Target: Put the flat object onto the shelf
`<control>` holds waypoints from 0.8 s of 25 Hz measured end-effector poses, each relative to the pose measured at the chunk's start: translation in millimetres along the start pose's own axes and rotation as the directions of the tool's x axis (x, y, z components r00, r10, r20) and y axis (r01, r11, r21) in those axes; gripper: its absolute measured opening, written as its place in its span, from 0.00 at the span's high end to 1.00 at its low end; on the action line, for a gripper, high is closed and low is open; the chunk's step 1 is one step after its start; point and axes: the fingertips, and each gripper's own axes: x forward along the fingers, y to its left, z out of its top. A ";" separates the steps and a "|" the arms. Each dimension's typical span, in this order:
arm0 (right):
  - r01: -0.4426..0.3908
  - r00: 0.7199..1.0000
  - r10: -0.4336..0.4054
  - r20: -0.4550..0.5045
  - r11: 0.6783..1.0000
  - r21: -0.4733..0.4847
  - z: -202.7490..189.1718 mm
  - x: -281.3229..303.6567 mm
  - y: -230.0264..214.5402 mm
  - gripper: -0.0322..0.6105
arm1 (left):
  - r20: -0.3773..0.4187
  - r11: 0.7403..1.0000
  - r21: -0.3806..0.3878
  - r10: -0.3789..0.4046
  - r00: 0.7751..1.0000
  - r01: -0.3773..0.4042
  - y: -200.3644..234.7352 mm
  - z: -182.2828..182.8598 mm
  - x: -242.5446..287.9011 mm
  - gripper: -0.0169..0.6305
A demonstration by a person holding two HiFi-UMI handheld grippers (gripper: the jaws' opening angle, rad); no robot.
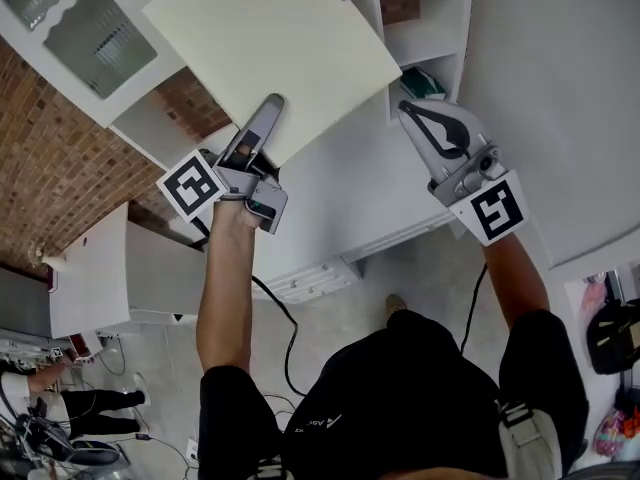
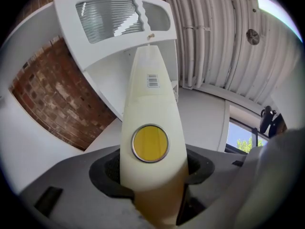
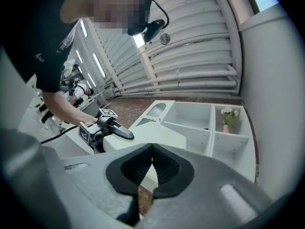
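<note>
A cream flat object (image 1: 270, 48), thin like a folder or board, is held up in front of the white shelf unit (image 1: 425, 23). My left gripper (image 1: 268, 110) is shut on its near edge, one finger lying over its face. In the left gripper view the flat object (image 2: 150, 104) stands edge-on between the jaws and carries a round yellow sticker and a barcode, with the shelf (image 2: 119, 66) behind it. My right gripper (image 1: 410, 110) is shut and empty, held apart to the right. The right gripper view shows the right gripper (image 3: 152, 149), the flat object (image 3: 152, 135), the left gripper (image 3: 121, 133) and the shelf compartments (image 3: 198, 123).
A brick wall (image 1: 50, 168) lies behind the shelf unit. A glazed white cabinet door (image 1: 80, 28) is at the upper left. A green item (image 1: 425, 83) sits in one compartment, a vase of flowers (image 3: 228, 118) in another. A cable (image 1: 285, 338) hangs from the left gripper. Another person (image 1: 60, 398) stands far off.
</note>
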 end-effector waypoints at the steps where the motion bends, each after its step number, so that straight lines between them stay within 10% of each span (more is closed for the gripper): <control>1: -0.004 1.000 0.004 -0.003 0.999 -0.035 -6.0 6.1 -4.1 0.95 | -0.007 1.000 -0.006 0.005 1.000 -0.006 5.7 5.1 8.5 0.57; 12: -0.056 0.998 0.049 -0.033 0.954 -0.294 -60.6 76.7 -39.0 0.88 | -0.053 0.985 -0.173 0.012 0.998 -0.021 70.4 46.6 74.2 0.56; 20: -0.101 0.987 0.012 -0.161 0.824 -0.557 -101.1 113.1 -26.0 0.63 | -0.121 0.967 -0.254 -0.040 0.992 0.008 88.3 65.7 88.4 0.56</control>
